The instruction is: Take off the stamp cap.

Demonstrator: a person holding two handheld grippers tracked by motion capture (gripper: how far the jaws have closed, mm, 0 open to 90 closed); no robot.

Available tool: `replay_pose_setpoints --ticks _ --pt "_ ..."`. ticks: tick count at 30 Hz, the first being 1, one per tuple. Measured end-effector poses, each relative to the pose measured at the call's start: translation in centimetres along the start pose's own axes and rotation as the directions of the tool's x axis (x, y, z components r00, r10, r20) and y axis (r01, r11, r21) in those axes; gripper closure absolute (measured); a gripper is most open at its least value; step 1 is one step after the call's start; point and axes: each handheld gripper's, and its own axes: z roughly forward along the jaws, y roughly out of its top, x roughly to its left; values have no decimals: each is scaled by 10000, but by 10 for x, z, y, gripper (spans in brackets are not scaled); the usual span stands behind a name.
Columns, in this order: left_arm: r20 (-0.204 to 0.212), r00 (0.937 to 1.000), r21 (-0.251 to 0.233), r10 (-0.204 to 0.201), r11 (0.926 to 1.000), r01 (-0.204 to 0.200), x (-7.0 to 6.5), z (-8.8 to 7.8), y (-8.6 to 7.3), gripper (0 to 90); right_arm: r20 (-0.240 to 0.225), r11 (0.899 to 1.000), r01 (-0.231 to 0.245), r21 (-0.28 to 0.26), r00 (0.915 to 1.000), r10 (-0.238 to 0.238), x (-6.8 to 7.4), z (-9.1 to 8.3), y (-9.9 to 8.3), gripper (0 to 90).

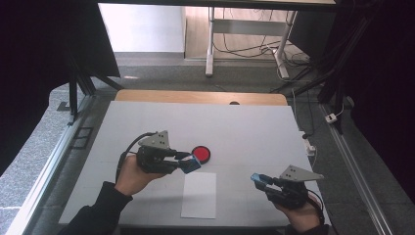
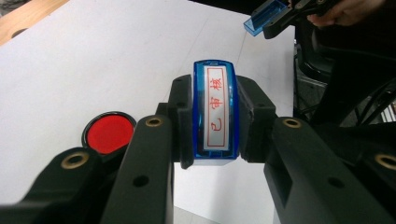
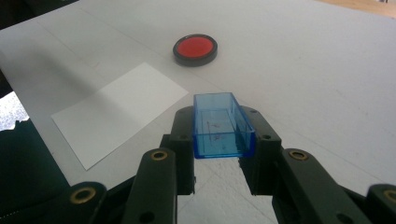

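Note:
My left gripper [image 1: 188, 163] is shut on a blue stamp [image 2: 215, 112] with a white label bearing red characters; it hovers just left of the round red ink pad [image 1: 201, 154] in its black case. My right gripper [image 1: 259, 180] is shut on the stamp's clear blue cap [image 3: 220, 125], its open side facing up, held above the table at the right front. In the left gripper view the cap [image 2: 264, 17] and the right gripper sit at the top right. A white paper sheet [image 1: 199, 194] lies on the table between the two hands.
A large white mat [image 1: 244, 132] covers the table; a strip of wooden tabletop [image 1: 195, 96] shows at its far edge. Dark frames and cables stand on the floor beyond and at both sides.

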Motion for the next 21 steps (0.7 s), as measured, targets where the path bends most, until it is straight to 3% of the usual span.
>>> replay_pose_setpoints --ticks 5,11,21 --pt "-191 9998 -16 -90 10000 90 1 -1 0 699 137 9998 -154 106 9998 152 -2 -4 -5 687" --pt "-329 9993 -25 -159 9999 158 2 -1 1 699 223 9994 -9 342 9998 2 -3 -8 -10 687" --pt "-508 9981 -14 -343 9994 343 6 2 0 699 193 9985 -321 446 9993 312 -6 -13 -16 687"
